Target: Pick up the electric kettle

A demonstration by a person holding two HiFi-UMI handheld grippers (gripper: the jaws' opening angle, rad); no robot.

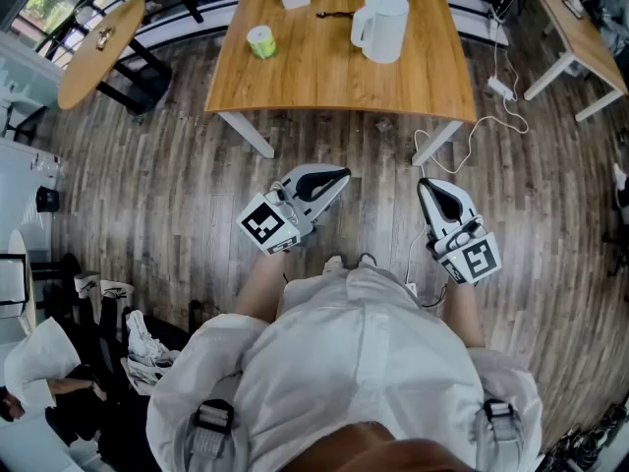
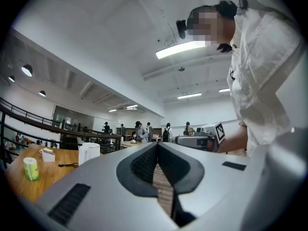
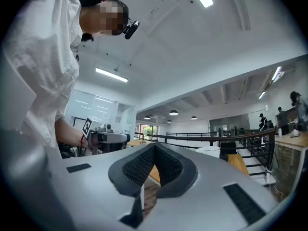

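the person's white shirt (image 1: 354,352) fills the near edge of the head view. just ahead of it, 2 hands hold their tools level over the wood floor (image 1: 177,185). the left gripper (image 1: 341,175) and the right gripper (image 1: 425,185) each have their jaws pressed together, with nothing between them. farther off stands a wooden table (image 1: 314,72). the white electric kettle (image 1: 380,26) sits upright on it, well apart from both grippers. a green roll (image 1: 261,41) lies toward the table's left side.
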